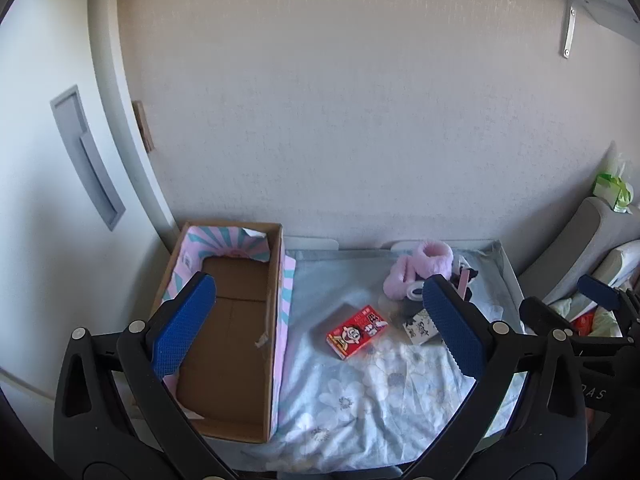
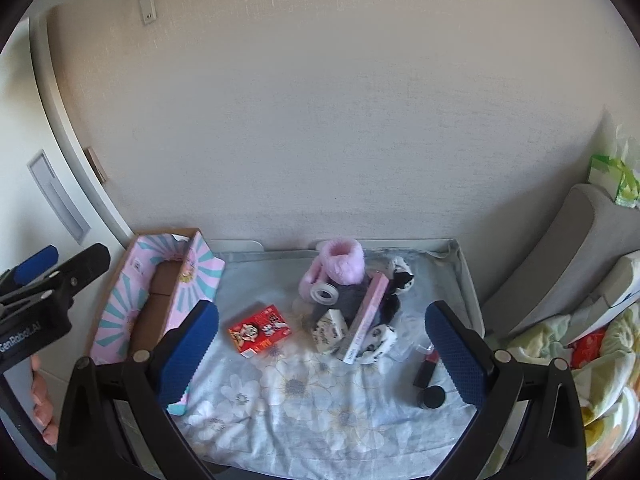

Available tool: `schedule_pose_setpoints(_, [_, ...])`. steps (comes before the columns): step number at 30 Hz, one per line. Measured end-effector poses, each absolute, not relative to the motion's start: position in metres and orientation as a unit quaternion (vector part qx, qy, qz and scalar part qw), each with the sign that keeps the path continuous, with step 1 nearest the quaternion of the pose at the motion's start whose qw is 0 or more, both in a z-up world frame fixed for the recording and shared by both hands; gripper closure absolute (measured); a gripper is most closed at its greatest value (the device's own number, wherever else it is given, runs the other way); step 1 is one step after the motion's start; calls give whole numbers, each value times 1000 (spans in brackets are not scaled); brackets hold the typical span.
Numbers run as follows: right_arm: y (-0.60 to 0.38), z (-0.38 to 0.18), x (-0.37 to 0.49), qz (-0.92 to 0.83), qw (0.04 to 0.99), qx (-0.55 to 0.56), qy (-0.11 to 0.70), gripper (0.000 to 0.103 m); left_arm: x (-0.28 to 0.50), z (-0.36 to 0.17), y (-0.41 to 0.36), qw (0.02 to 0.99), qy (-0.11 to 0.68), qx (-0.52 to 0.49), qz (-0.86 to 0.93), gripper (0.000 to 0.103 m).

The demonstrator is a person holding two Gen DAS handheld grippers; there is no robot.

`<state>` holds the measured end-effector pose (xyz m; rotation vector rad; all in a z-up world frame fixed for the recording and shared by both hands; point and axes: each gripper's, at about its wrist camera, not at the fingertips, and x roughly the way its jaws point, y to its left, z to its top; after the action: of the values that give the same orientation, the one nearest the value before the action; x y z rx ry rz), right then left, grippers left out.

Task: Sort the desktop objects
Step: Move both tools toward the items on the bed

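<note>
A red snack box (image 1: pixel 357 331) (image 2: pixel 260 330) lies flat on the floral cloth (image 1: pixel 360 392) (image 2: pixel 304 392). Behind it is a heap: a fluffy pink slipper (image 2: pixel 342 266) (image 1: pixel 420 268), a tape roll (image 2: pixel 324 294), a pink book (image 2: pixel 366 316), and black-and-white patterned items (image 2: pixel 332 328). A red lipstick (image 2: pixel 427 366) and a black cap (image 2: pixel 431 397) lie at the right. An empty cardboard box (image 1: pixel 232 320) (image 2: pixel 156 296) with pink-striped sides stands at the left. My left gripper (image 1: pixel 316 320) hangs open above the box's right wall. My right gripper (image 2: pixel 322 354) hangs open above the cloth, empty.
A wall runs close behind the small table (image 2: pixel 466 276). At the right are a grey cushion (image 2: pixel 560 256), crumpled bedding (image 2: pixel 600 360) and a green tissue pack (image 2: pixel 612 184). A door with a recessed handle (image 1: pixel 86 156) is at the left. A hand (image 2: pixel 40 400) holds the left gripper.
</note>
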<state>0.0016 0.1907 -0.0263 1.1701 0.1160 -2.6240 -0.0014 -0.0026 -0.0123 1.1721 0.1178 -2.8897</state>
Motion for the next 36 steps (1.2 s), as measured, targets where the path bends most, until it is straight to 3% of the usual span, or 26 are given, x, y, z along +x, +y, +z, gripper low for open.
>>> schedule_pose_setpoints(26, [195,-24,5,-909,158,383,41,0,-4,-15,-17,28,33,379,-924,0])
schedule_pose_setpoints(31, [198,-26,3,-909,157,383,39,0,-4,-21,-26,13,62,394,-917,0])
schedule_pose_setpoints(36, [205,-21,7,-919,155,359,39,0,-4,-25,-25,35,34,393,-918,0])
